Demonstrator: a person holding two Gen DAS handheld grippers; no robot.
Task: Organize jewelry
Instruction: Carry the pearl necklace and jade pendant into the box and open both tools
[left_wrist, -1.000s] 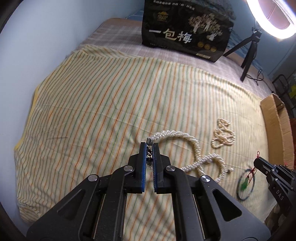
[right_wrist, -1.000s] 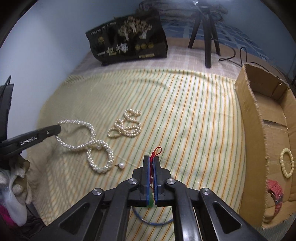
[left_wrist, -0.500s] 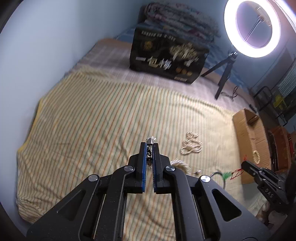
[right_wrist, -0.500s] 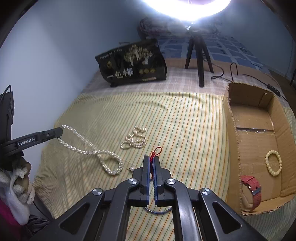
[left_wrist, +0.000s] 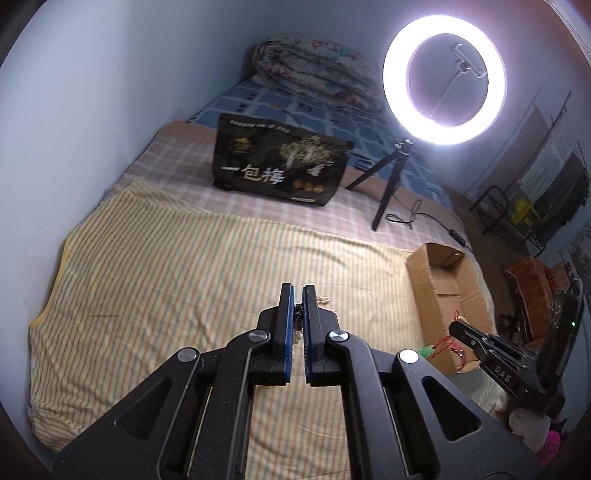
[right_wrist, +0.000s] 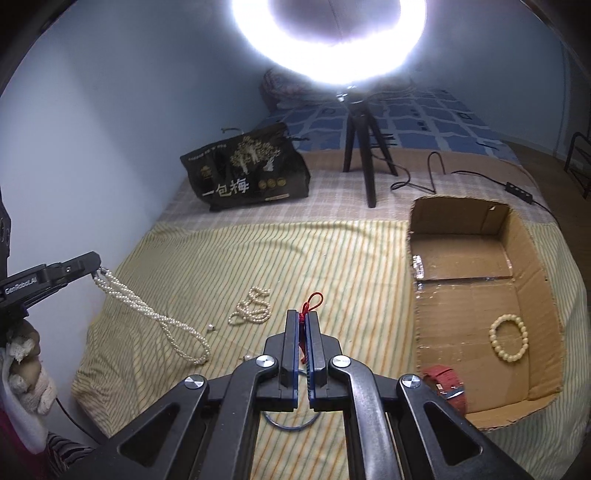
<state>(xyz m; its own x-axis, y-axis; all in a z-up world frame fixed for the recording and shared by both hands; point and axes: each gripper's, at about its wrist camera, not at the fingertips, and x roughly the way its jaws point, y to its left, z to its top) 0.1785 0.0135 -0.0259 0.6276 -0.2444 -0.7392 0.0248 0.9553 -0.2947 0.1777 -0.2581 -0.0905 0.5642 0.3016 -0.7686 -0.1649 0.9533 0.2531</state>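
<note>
Holding one piece in each tool, you have both sets of tongs pinched nearly closed. Your left gripper (left_wrist: 298, 295) has its blue pads (left_wrist: 289, 332) clamped on the clasp end of the long necklace (right_wrist: 155, 317); from the right wrist view the twisted pearl rope hangs slanting down from the left gripper (right_wrist: 96, 266) to the striped cloth (right_wrist: 332, 266), where its lower loop lies near a loose pearl drop (right_wrist: 211, 327). In the left wrist view only a dark bit of the clasp shows between the pads, with a few pearls peeking past the right finger.

Your right gripper (right_wrist: 305, 317) is closed on a red cord (right_wrist: 312, 301), whose loop sticks up above the fingertips; a thin blue ring (right_wrist: 291, 426) hangs under the tool, mostly hidden by it. From the left wrist view the right gripper (left_wrist: 453, 325) sits over the near end of the box (left_wrist: 424, 291), with the red cord and a green charm (left_wrist: 426, 350) dangling beside it (the charm is small and blurred).

On the cloth, a small pearl strand (right_wrist: 251, 308) lies bunched between the necklace and your right fingers. Inside the box (right_wrist: 413, 295) a cream bead bracelet (right_wrist: 509, 338) lies flat on the floor, and a red watch strap (right_wrist: 443, 380) rests near the front wall
</note>
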